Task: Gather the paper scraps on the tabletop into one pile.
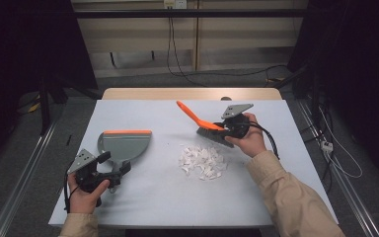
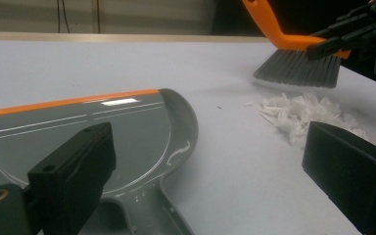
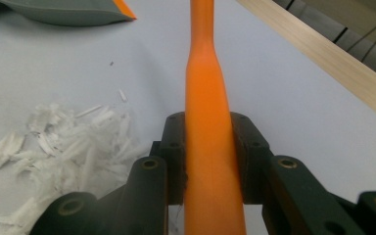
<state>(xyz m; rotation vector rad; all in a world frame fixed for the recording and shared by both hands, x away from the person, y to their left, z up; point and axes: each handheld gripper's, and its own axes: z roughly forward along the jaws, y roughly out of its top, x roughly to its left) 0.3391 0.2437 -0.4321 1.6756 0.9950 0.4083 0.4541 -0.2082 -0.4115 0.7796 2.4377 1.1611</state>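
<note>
I am at the sweeping step: my right tool [image 1: 229, 127] is clamped on the orange brush [image 1: 205, 126], bristles just behind the paper scraps [image 1: 202, 161] mid-counter. My left tool [image 1: 112, 170] stands apart beside the dustpan [image 1: 124, 144] handle, gripping nothing. Next I should grip the pan and sweep toward it. The counter [image 1: 143, 197] is pale; cables trail across the dim floor behind

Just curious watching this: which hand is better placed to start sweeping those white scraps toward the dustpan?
Probably the right. Its hand-held gripper is clamped on the orange brush, bristles just behind the paper scraps. The left hand-held gripper stands open at the dustpan handle.
</note>
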